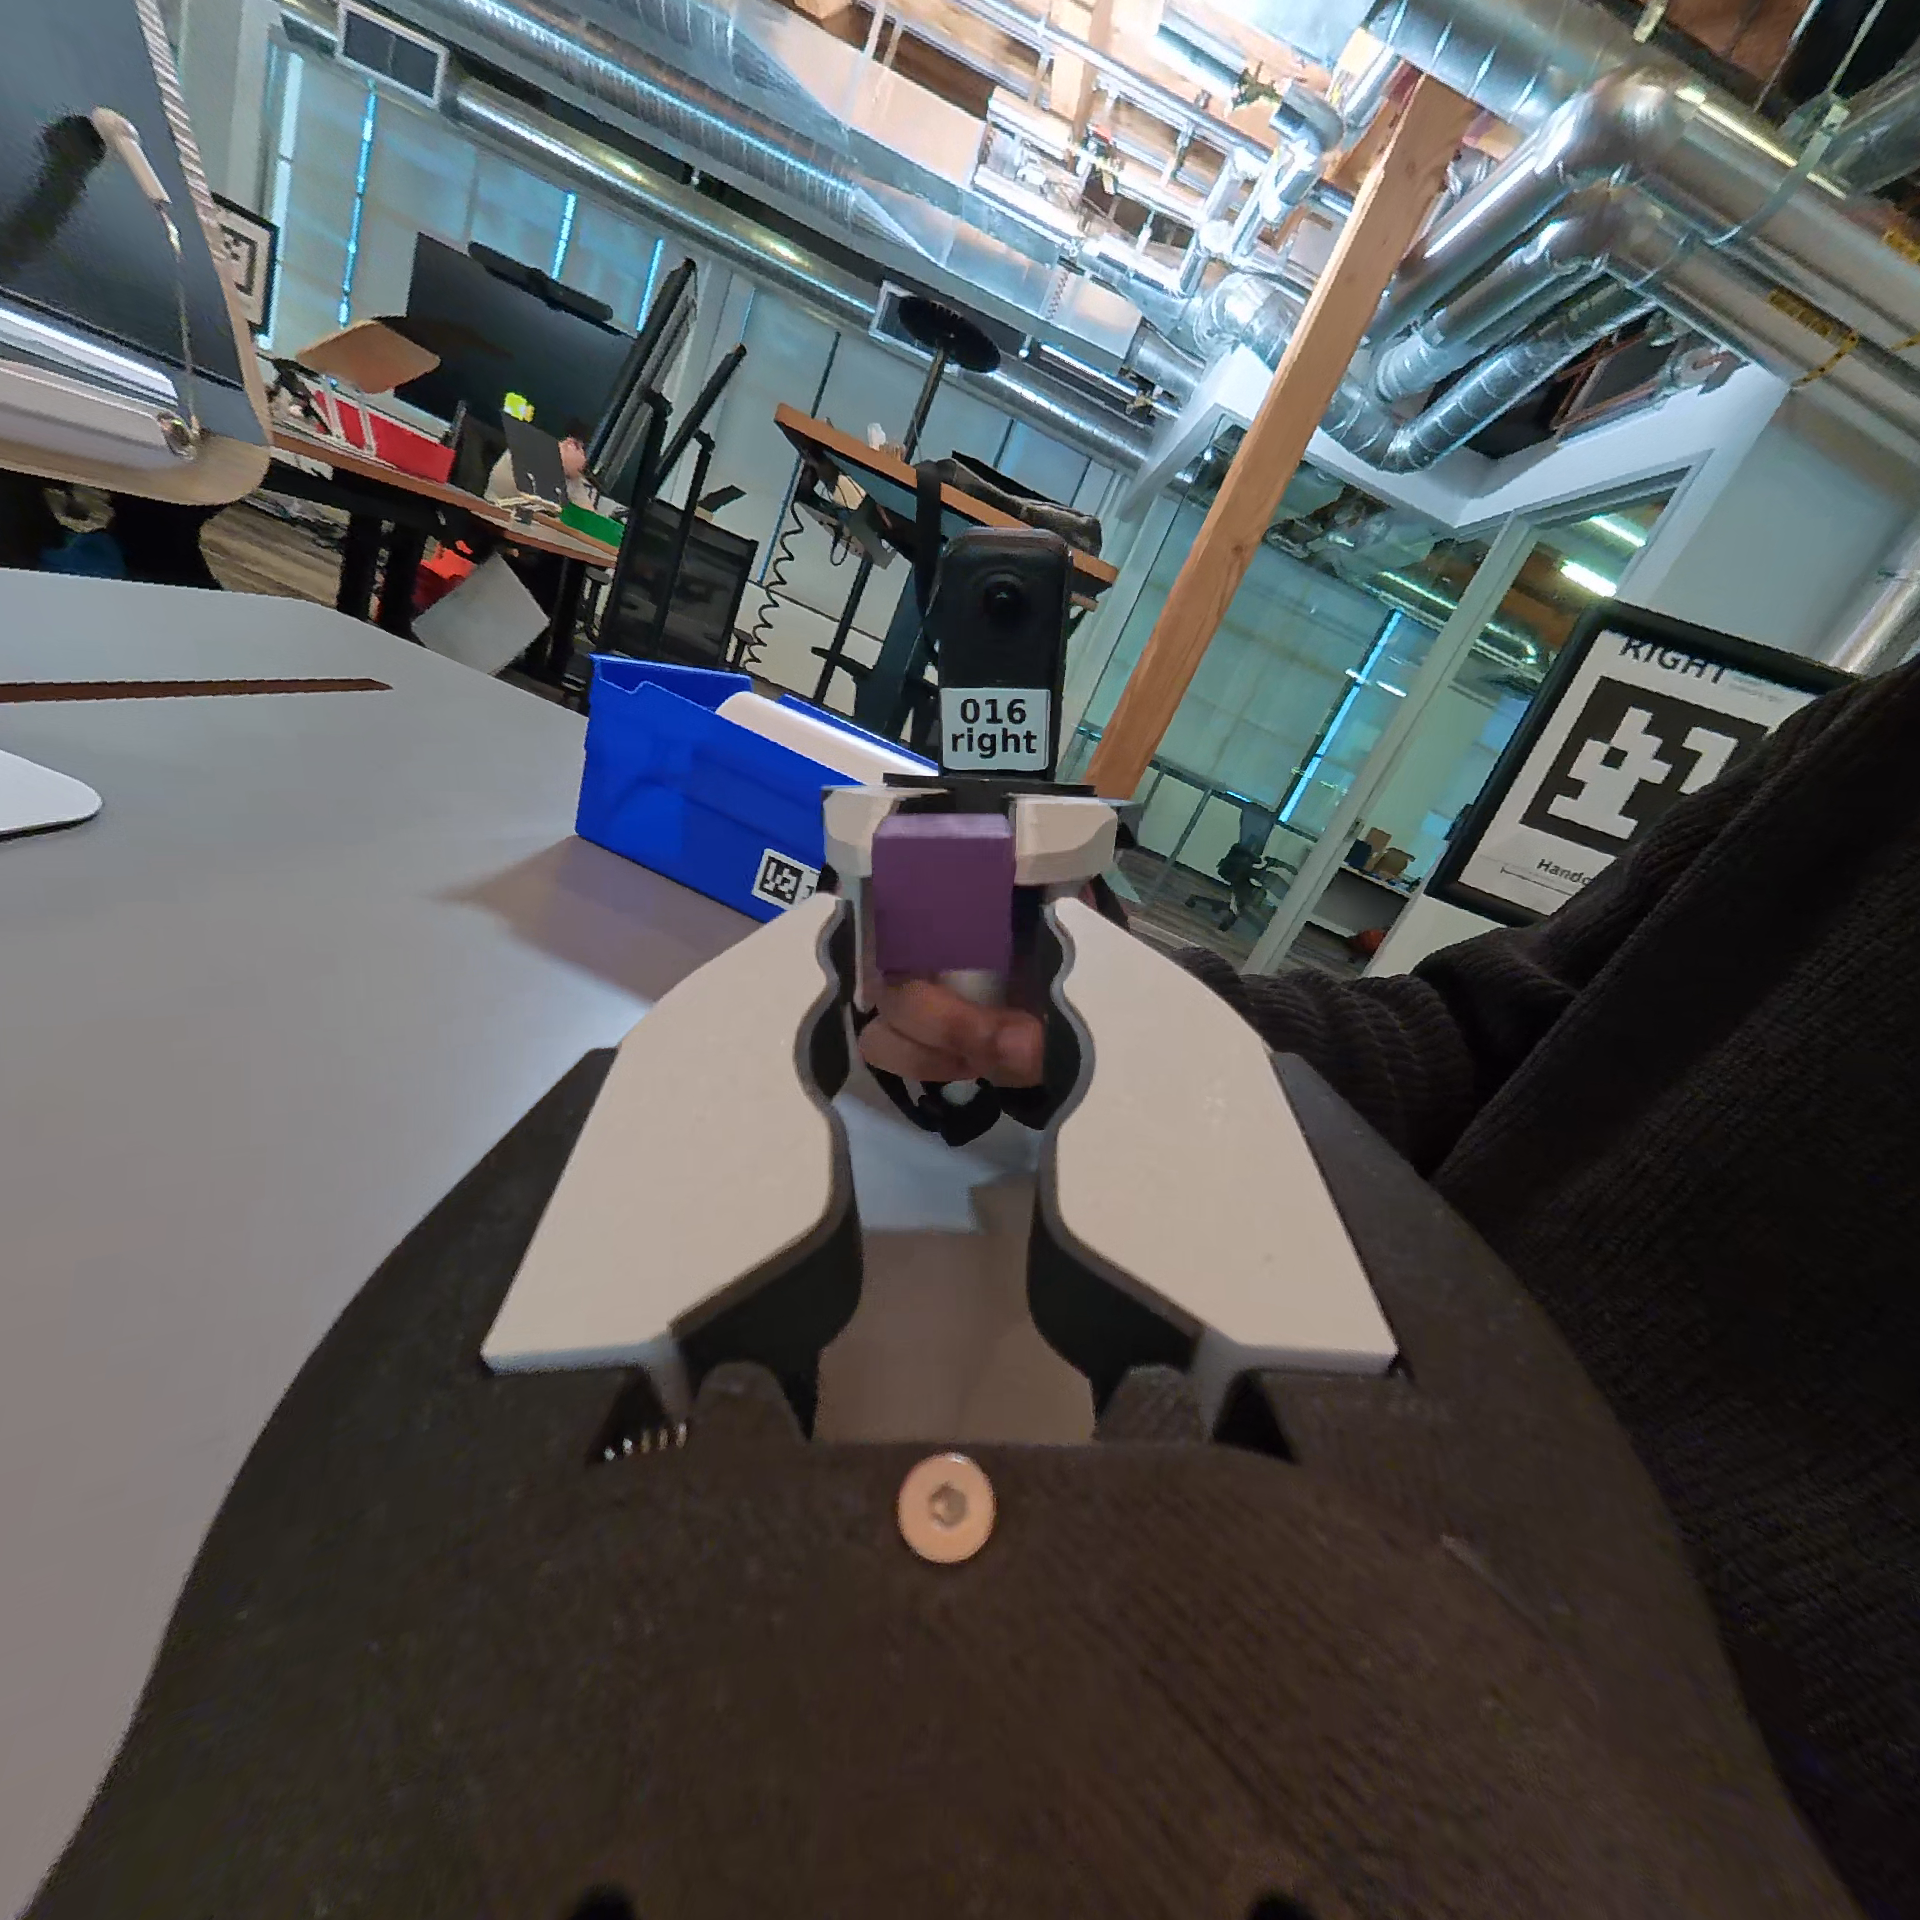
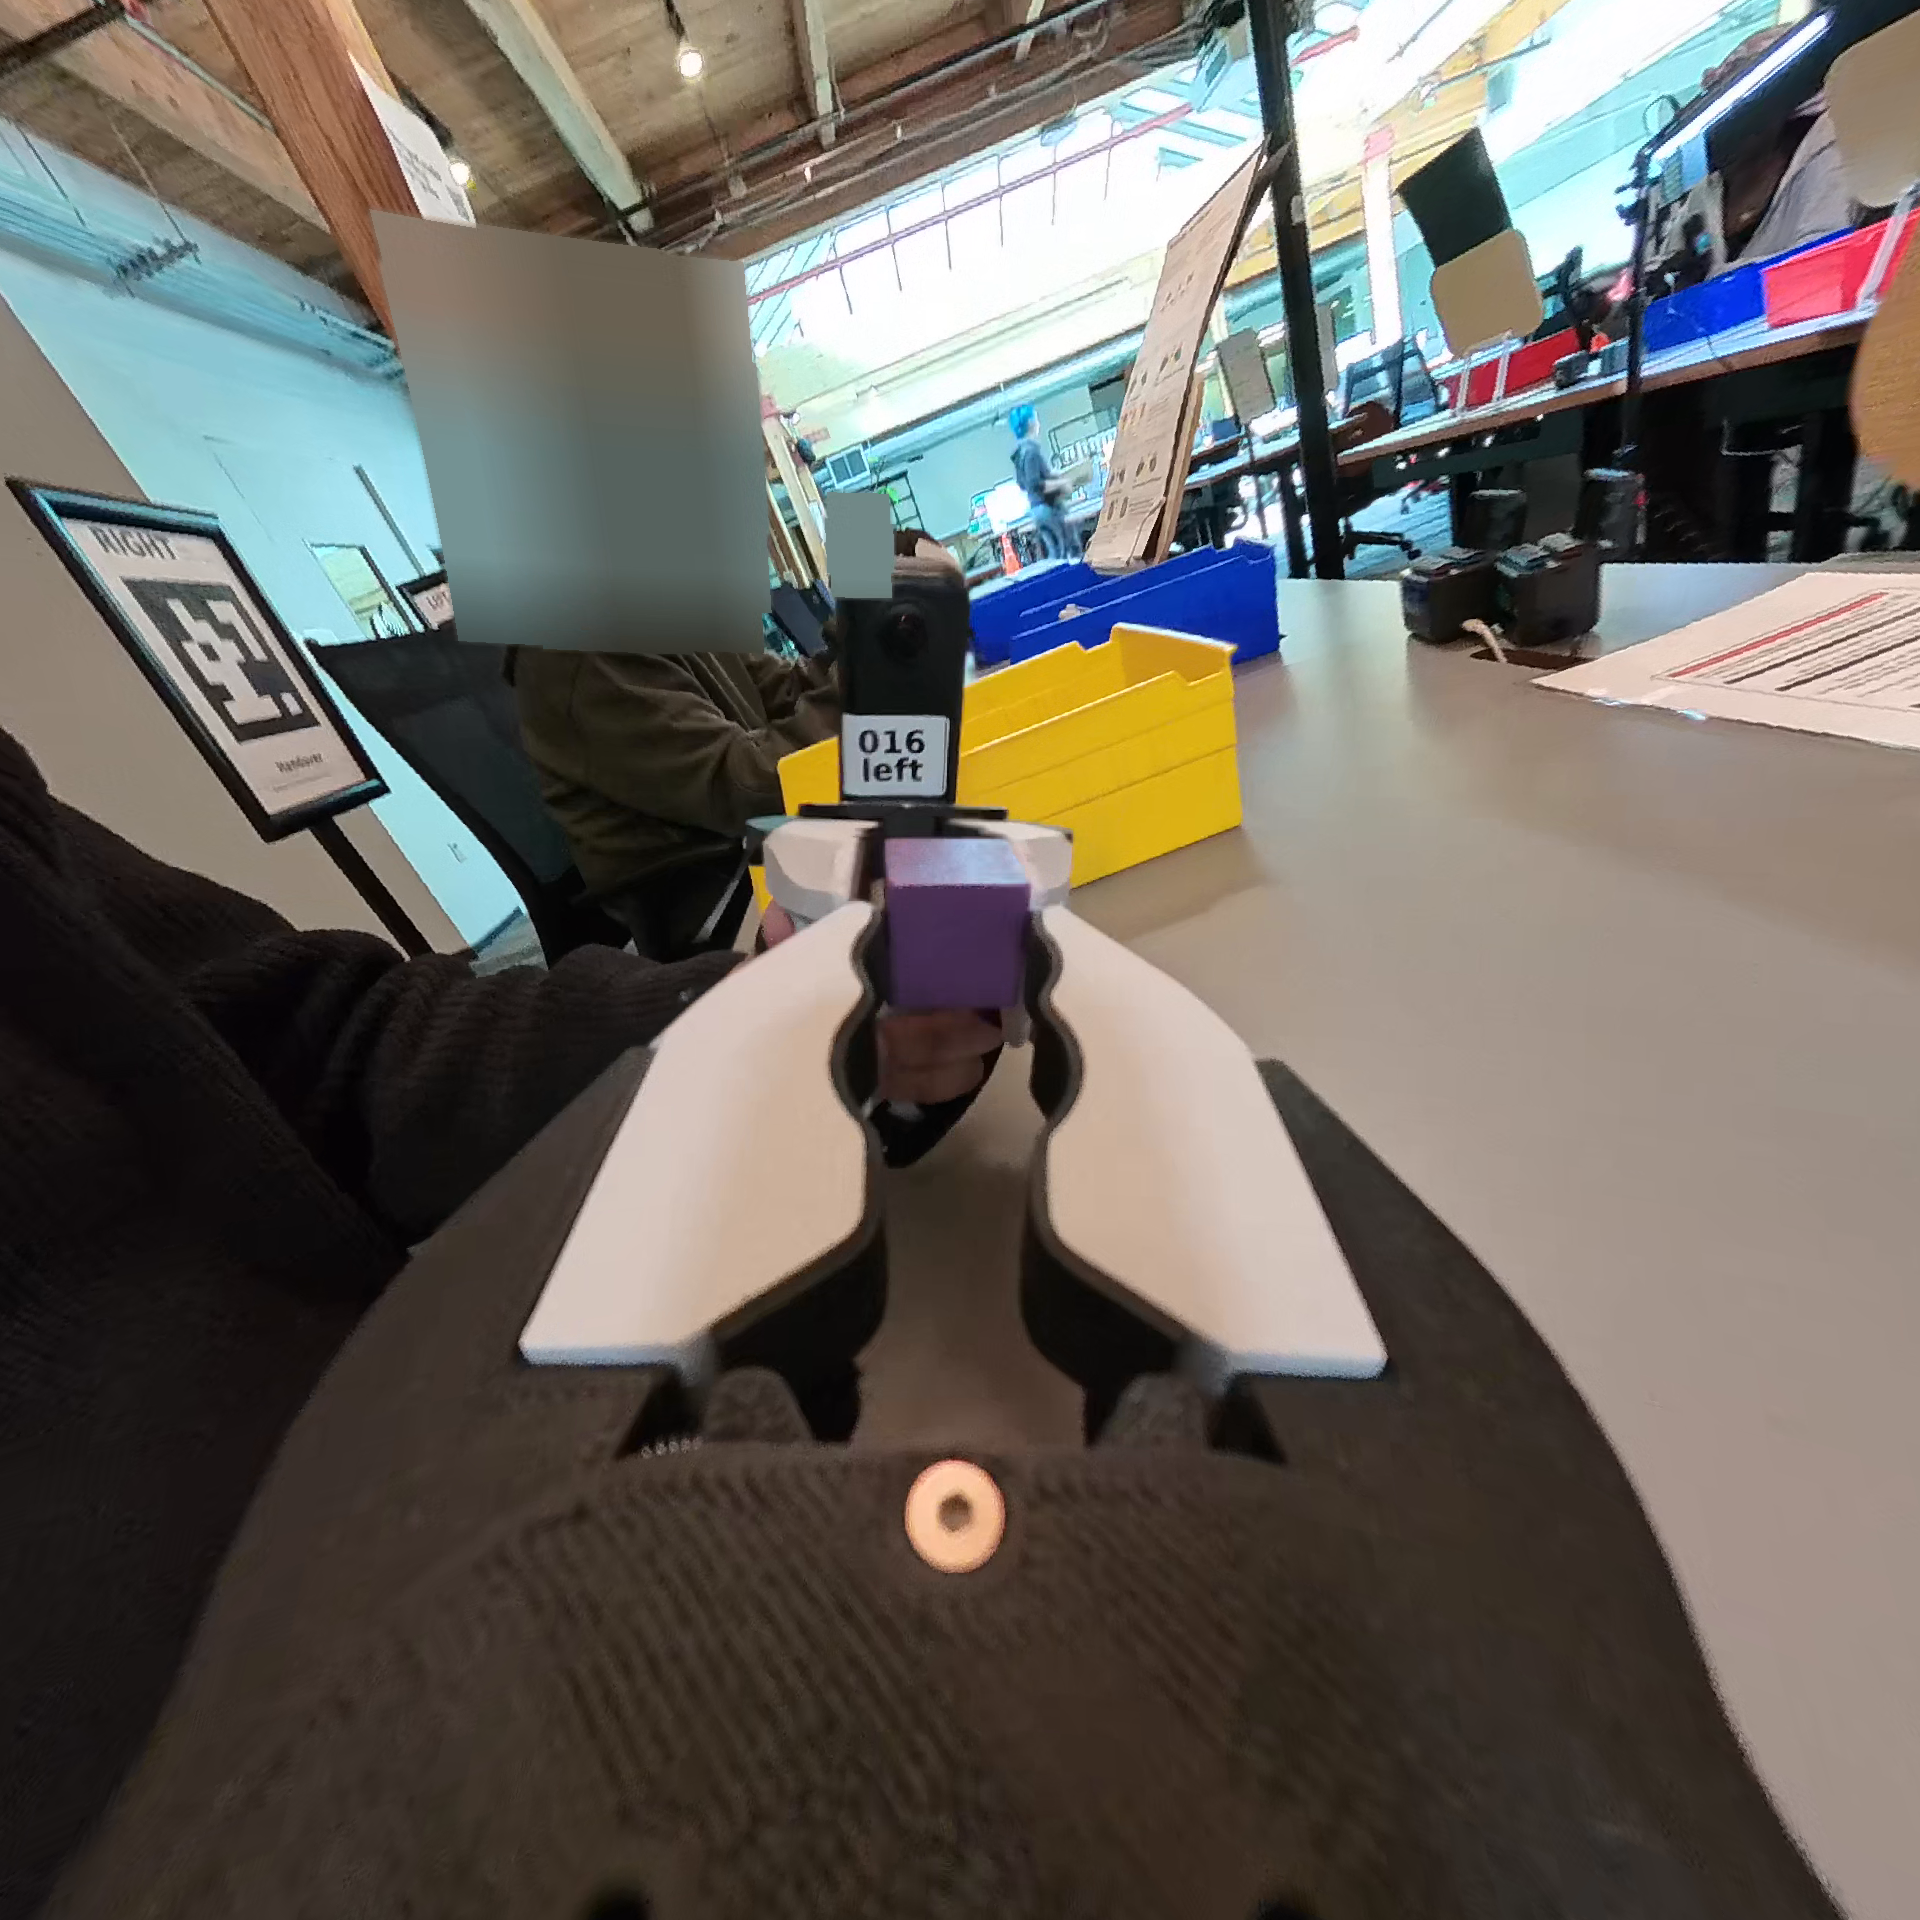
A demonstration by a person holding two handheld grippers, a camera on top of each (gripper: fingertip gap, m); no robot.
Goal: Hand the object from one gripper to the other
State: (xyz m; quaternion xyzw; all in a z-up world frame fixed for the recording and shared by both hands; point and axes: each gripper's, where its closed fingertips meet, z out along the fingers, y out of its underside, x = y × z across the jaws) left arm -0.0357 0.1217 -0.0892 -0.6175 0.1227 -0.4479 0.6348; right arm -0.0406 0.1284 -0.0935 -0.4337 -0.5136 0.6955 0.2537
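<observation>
- While raised clear of the grey table point(image 1: 260, 935), set nose to nose: left gripper point(image 1: 945, 920) and right gripper point(image 2: 951, 940), purple block point(image 1: 940, 899) between both pairs of tips.
- Left jaws: drawn in close on either side of the block, a dark sliver showing along one side; real contact impossible to tell.
- Block: dead centre, squarish, no clear long axis, equally near both.
- Right jaws: narrowed snug onto two side faces, apparently gripping.
- Likely next: one grip firmed before easing the other.
</observation>
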